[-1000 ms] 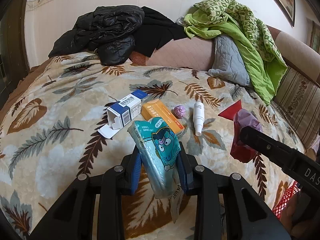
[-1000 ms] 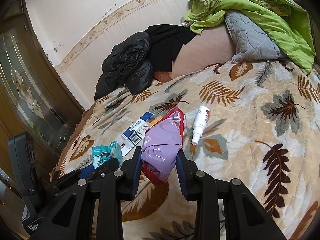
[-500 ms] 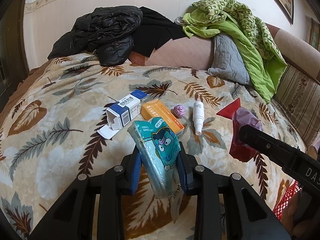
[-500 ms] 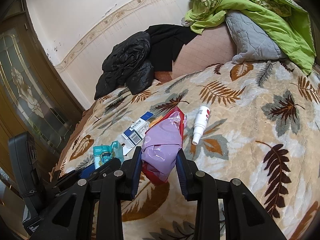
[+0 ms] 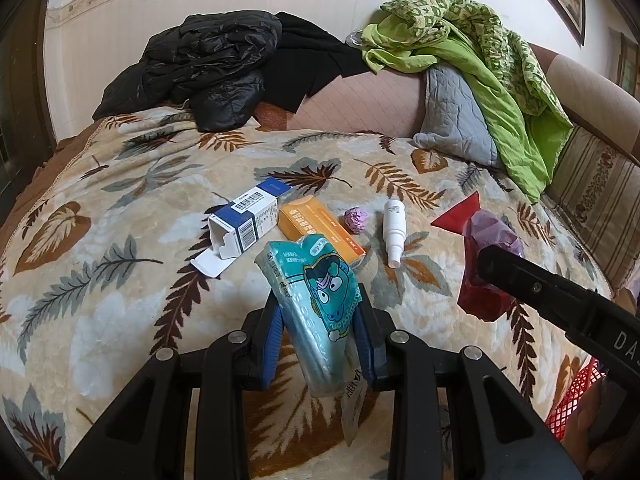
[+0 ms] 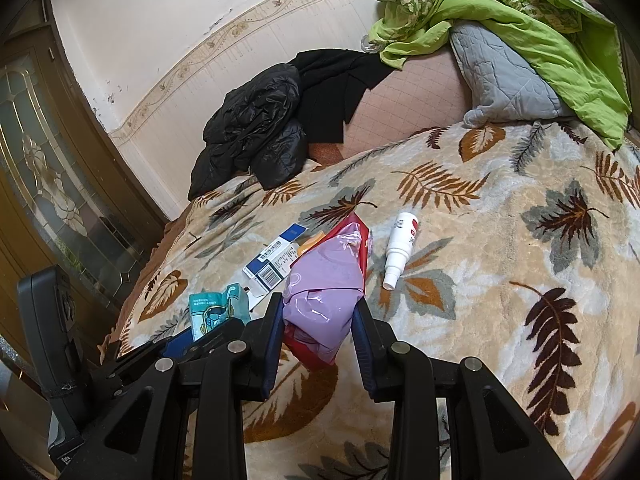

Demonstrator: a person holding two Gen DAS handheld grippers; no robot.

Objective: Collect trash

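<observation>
Two grippers hover above a bed covered by a leaf-patterned blanket [image 5: 120, 288], each clenched on a piece of trash. The left gripper [image 5: 318, 344] grasps a teal wrapper [image 5: 316, 300] printed with a cartoon face, upright between its blue pads. The right gripper [image 6: 318, 340] grasps a crumpled purple and red bag [image 6: 328, 276] between its pads. On the blanket lie an open blue and white carton [image 5: 250, 220] with a barcode and its end flap hanging out, nothing visible inside; an orange box [image 5: 320, 226] touching it; a small purple paper ball [image 5: 356, 220]; and a white spray bottle [image 5: 394, 232] on its side. Their printed writing is too small to read. A red mesh basket [image 5: 576, 404] shows at the lower right edge, contents hidden.
</observation>
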